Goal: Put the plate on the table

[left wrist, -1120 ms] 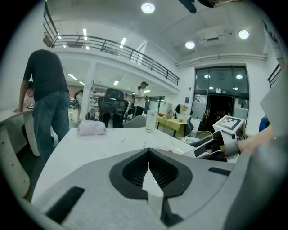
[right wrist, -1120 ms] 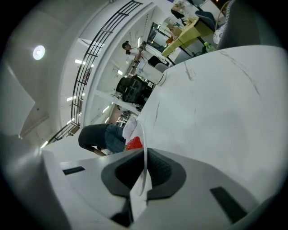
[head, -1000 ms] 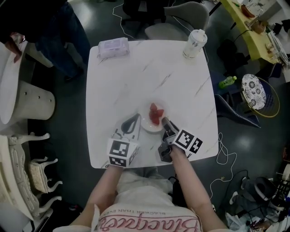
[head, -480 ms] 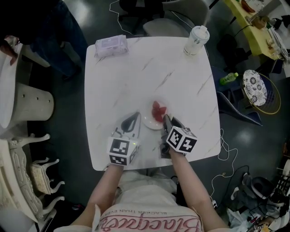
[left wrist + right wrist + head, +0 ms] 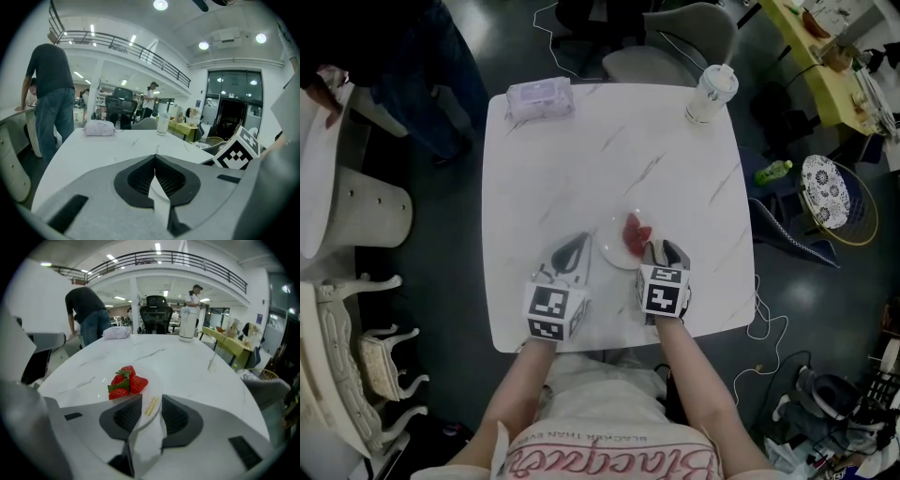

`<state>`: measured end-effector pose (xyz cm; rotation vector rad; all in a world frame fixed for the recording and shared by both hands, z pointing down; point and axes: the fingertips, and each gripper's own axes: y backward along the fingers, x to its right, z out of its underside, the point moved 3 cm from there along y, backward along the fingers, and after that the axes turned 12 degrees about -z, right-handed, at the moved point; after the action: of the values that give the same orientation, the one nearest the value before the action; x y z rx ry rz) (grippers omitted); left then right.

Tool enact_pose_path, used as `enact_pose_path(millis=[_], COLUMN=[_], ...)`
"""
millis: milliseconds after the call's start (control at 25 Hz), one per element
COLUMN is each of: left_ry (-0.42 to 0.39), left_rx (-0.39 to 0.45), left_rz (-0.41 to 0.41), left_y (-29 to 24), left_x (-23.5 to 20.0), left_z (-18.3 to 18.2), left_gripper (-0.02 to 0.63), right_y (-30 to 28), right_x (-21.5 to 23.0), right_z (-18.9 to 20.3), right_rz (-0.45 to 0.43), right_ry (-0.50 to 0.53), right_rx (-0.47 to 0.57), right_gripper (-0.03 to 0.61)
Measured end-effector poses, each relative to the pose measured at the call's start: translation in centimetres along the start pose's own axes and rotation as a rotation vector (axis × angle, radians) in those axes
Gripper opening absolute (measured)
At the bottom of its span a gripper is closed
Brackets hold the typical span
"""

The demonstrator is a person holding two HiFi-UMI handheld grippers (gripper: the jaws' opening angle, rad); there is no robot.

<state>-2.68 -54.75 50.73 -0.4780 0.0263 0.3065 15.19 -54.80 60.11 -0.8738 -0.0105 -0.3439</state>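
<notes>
A small white plate (image 5: 617,249) with red strawberries (image 5: 636,234) rests flat on the white marble table (image 5: 581,159), near its front edge. My right gripper (image 5: 664,251) sits at the plate's near right rim. In the right gripper view its jaws are opening around the rim of the plate (image 5: 150,387), with a gap showing on both sides, and the strawberries (image 5: 124,381) lie just beyond. My left gripper (image 5: 578,242) rests left of the plate, shut, and the left gripper view (image 5: 155,155) shows nothing between its fingers.
At the table's far left corner lies a pack of wipes (image 5: 539,97), and a lidded cup (image 5: 710,92) stands at the far right corner. A grey chair (image 5: 675,37) is behind the table. A person (image 5: 384,56) stands at the upper left beside white furniture (image 5: 356,216).
My right gripper has swung from slanting left to pointing straight away from me, and its jaws have parted off the plate's rim. The left gripper has stayed put.
</notes>
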Motion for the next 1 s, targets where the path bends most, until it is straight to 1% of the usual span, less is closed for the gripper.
enact_pose_path(millis=[80, 120, 320, 440, 520, 640, 720, 840, 920, 1000], left_ry=[0.007, 0.010, 0.010, -0.007, -0.011, 0.011, -0.011, -0.049, -0.059, -0.081], left_rx=[0.007, 0.012, 0.033, 0.042, 0.058, 0.093, 0.117, 0.176, 0.219, 0.261], left_rz=[-0.006, -0.008, -0.006, -0.007, -0.004, 0.016, 0.028, 0.068, 0.084, 0.089], left_y=[0.3, 0.4, 1.5, 2.4, 3.0, 4.2, 5.1, 6.4, 7.1, 8.0], left_x=[-0.3, -0.4, -0.1, 0.2, 0.5, 1.1, 1.6, 2.8, 3.2, 3.5], left_z=[-0.1, -0.2, -0.5, -0.7, -1.0, -1.8, -2.3, -3.4, -4.1, -5.0], left_gripper=[0.005, 0.005, 0.005, 0.005, 0.005, 0.005, 0.006, 0.006, 0.006, 0.006], right_y=[0.2, 0.4, 2.4, 4.0, 5.2, 7.1, 8.6, 11.2, 13.1, 15.3], right_x=[-0.2, -0.3, -0.4, -0.8, -1.2, -2.0, -2.6, -4.0, -5.1, -6.3], right_z=[-0.5, -0.8, -1.3, -1.8, -2.3, -2.8, -3.3, -4.6, -5.7, -6.8], right_rz=[0.030, 0.037, 0.023, 0.000, -0.030, -0.099, -0.143, -0.204, -0.238, -0.257], right_ry=[0.067, 0.080, 0.055, 0.043, 0.025, -0.030, -0.044, -0.009, 0.036, 0.096], right_rx=[0.005, 0.019, 0.081, 0.124, 0.164, 0.226, 0.272, 0.336, 0.390, 0.468], right_gripper=[0.107, 0.090, 0.089, 0.089, 0.089, 0.089, 0.089, 0.087, 0.078, 0.060])
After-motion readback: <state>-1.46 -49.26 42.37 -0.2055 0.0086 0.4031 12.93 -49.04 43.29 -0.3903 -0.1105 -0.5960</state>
